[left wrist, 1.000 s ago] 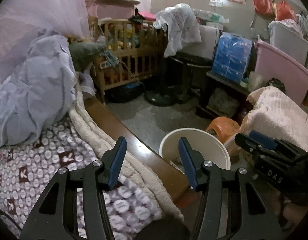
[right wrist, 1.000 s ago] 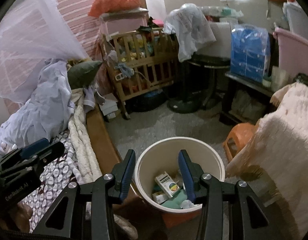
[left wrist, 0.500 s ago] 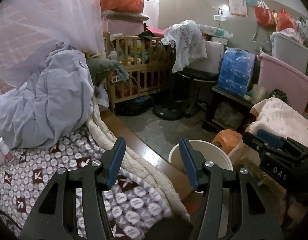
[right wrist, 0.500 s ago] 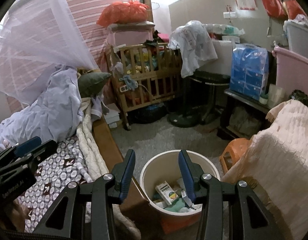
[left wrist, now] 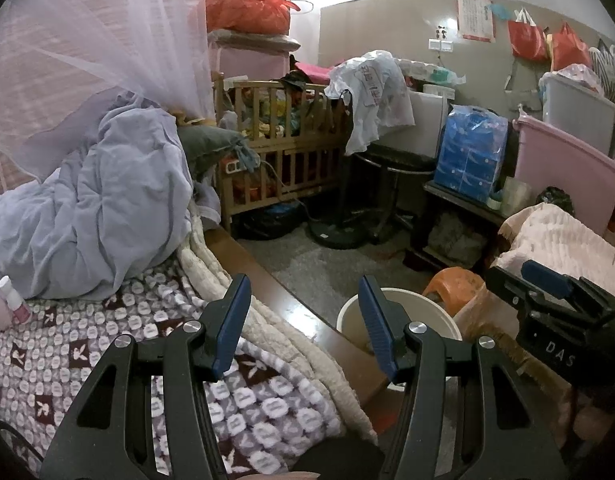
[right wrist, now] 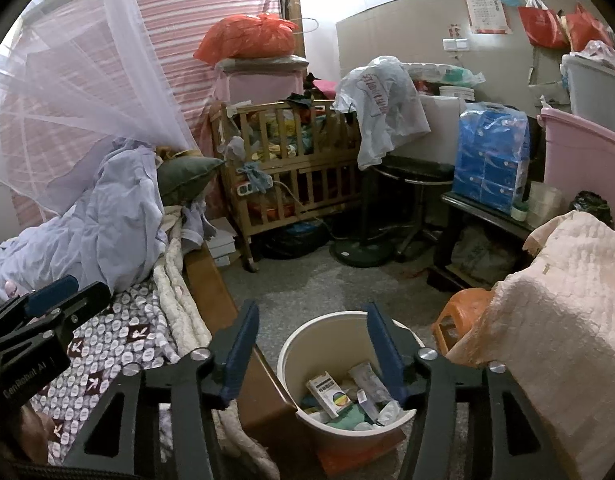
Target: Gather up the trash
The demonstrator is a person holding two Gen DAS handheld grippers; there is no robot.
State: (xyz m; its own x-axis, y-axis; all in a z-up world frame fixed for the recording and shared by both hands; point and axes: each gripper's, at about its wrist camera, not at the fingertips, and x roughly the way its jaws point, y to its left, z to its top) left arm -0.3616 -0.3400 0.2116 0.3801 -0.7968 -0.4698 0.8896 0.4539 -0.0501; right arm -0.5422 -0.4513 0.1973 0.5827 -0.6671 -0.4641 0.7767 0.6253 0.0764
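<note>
1. Left gripper (left wrist: 303, 334): black frame with blue-padded fingers (left wrist: 231, 320), spread apart with nothing between them. It hangs over the near edge of the bed (left wrist: 107, 344), which is covered with a maroon-and-white patterned blanket.
2. Right gripper (right wrist: 311, 354): same build; its jaws are opening, and nothing is held between the fingers (right wrist: 381, 350). It hangs directly above the bin.
3. Round cream plastic waste bin (right wrist: 307, 340): stands on the grey floor (right wrist: 307, 284), close against the brown wooden bed rail (right wrist: 211, 292) on its left. In the left wrist view only its rim (left wrist: 439, 312) shows, to the right of the rail.
4. Trash in the bin: a small white carton with a coloured round mark (right wrist: 329, 392) lies at the bottom, alongside white wrappers (right wrist: 367, 380) and a green item that cannot be identified.
5. Orange plastic stool (right wrist: 459, 312): just to the right of the bin, partly covered by a pale pink textured blanket (right wrist: 559, 300).
6. On the bed, far left: a crumpled lilac sheet (left wrist: 107, 208) under a white mosquito net (left wrist: 87, 40); a pink bottle with a white cap (left wrist: 11, 300) stands at the sheet's near edge.
7. Far side of the room: a wooden slatted crib (right wrist: 291, 168) filled with mixed items, a blue plastic-wrapped pack (right wrist: 491, 160) on a dark low shelf to the right.
</note>
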